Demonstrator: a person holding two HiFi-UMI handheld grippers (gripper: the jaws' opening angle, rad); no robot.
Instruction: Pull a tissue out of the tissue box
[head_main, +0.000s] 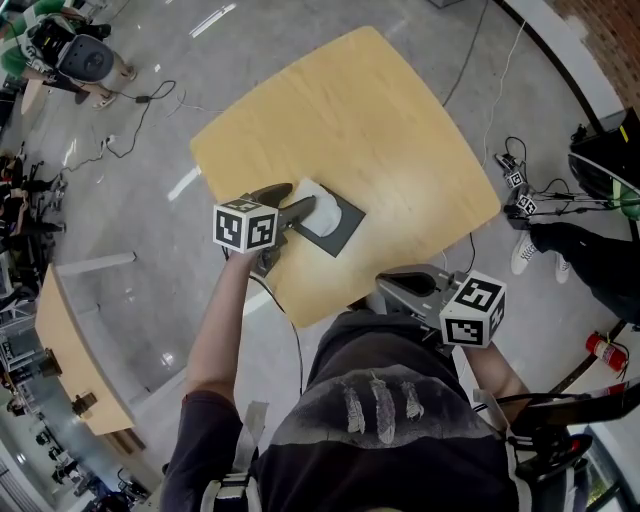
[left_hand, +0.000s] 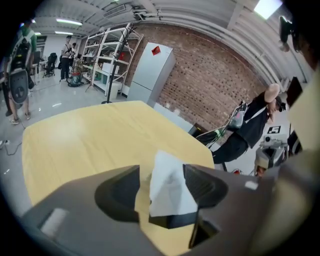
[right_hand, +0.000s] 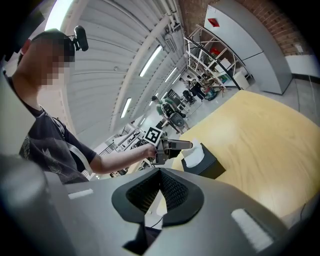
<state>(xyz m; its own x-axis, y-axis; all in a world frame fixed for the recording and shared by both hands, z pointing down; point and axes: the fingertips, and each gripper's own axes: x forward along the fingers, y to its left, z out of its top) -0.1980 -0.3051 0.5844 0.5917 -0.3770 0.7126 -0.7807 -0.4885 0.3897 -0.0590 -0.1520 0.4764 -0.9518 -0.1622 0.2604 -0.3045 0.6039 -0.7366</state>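
Observation:
A dark grey tissue box sits on the light wooden table near its front edge, with a white tissue sticking up from its top. My left gripper is down at the box, open. In the left gripper view the tissue stands upright between the wide jaws, and the pads do not press on it. My right gripper hangs off the table's front edge, shut and empty. The right gripper view shows the box, the tissue and the left gripper above them.
A person in dark clothes stands to the right of the table, beside cables and gear on the floor. A red fire extinguisher is at the lower right. A second wooden table stands at the left.

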